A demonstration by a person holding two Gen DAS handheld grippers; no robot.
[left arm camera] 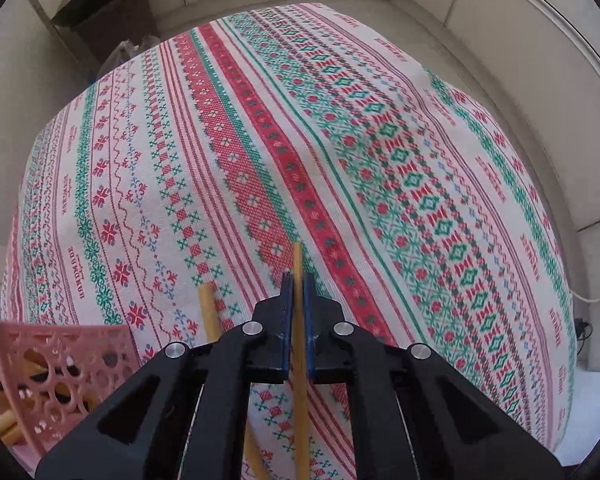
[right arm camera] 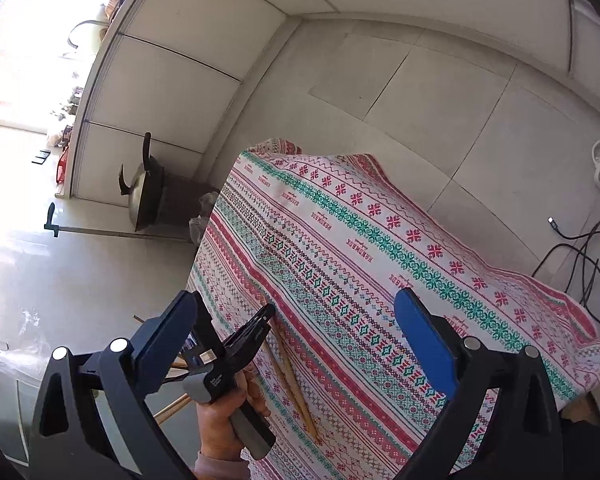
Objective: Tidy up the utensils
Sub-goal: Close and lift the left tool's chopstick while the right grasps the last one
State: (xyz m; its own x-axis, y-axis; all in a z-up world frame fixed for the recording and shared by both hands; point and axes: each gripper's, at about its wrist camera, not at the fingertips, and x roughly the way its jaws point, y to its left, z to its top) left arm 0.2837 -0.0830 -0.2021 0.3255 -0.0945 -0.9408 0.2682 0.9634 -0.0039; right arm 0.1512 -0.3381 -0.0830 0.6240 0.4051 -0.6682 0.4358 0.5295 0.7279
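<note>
Left wrist view: left tool (left arm camera: 298, 280) is clamping one chopstick (left arm camera: 298, 264) lengthwise between its pads, over the counter (left arm camera: 380, 140); second chopstick (left arm camera: 209, 308) lying just left; pink basket (left arm camera: 60, 360) sitting further left.

Right wrist view: right tool (right arm camera: 300, 312) is hanging wide open, empty, farther off.

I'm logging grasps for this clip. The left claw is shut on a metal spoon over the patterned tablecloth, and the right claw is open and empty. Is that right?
Not quite. The left claw is shut on a wooden chopstick, not a metal spoon; the left wrist view shows it between the blue pads. The rest holds: it is over the patterned tablecloth, and the right claw is open and empty.
</note>
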